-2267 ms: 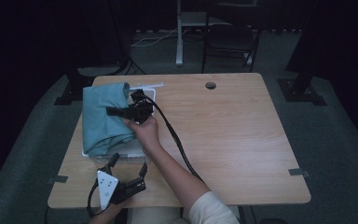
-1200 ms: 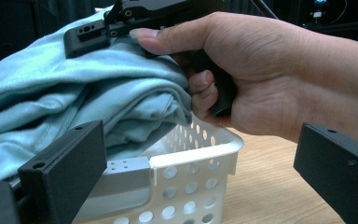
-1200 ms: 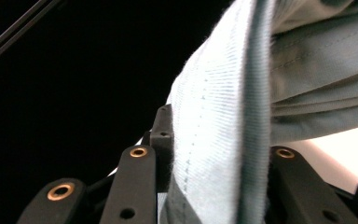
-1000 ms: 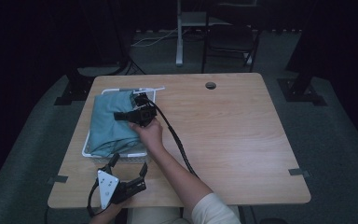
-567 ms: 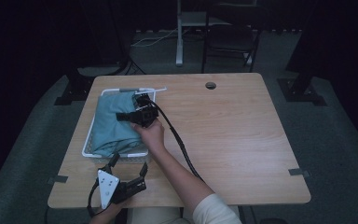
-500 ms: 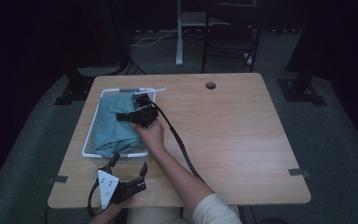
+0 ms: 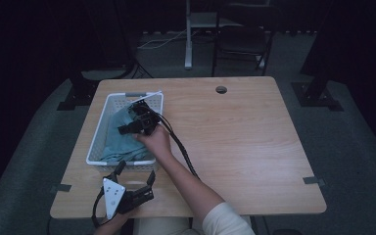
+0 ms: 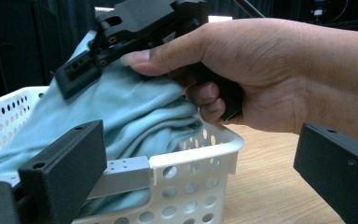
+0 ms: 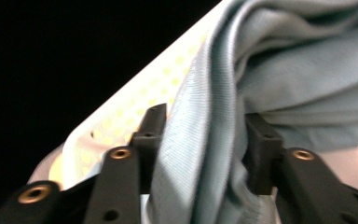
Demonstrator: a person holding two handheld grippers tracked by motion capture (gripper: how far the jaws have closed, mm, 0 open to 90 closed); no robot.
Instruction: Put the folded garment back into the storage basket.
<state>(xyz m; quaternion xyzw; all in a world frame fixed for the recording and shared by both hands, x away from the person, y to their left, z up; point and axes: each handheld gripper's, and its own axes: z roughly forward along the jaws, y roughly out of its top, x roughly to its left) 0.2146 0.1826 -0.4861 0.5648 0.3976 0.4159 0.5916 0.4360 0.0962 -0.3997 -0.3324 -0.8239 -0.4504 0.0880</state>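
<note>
From the high view, your one light-blue folded cloth [image 7: 122,139] already lies inside the single white perforated plastic basket [image 7: 97,139]. Your right gripper [image 7: 138,123] sits over it; your left gripper [image 7: 127,193] rests just in front of the basket, jaws spread on nothing.

In the left gripper view, the cloth mounds above the basket's rim.

In the right gripper view, the jaws have just been opening; a fold remains between them. Letting go and withdrawing seems all that's left.

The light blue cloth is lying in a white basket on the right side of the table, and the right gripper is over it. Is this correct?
Not quite: the high view shows the white basket with the light blue cloth on the table's left side. The right gripper is indeed over it.
</note>
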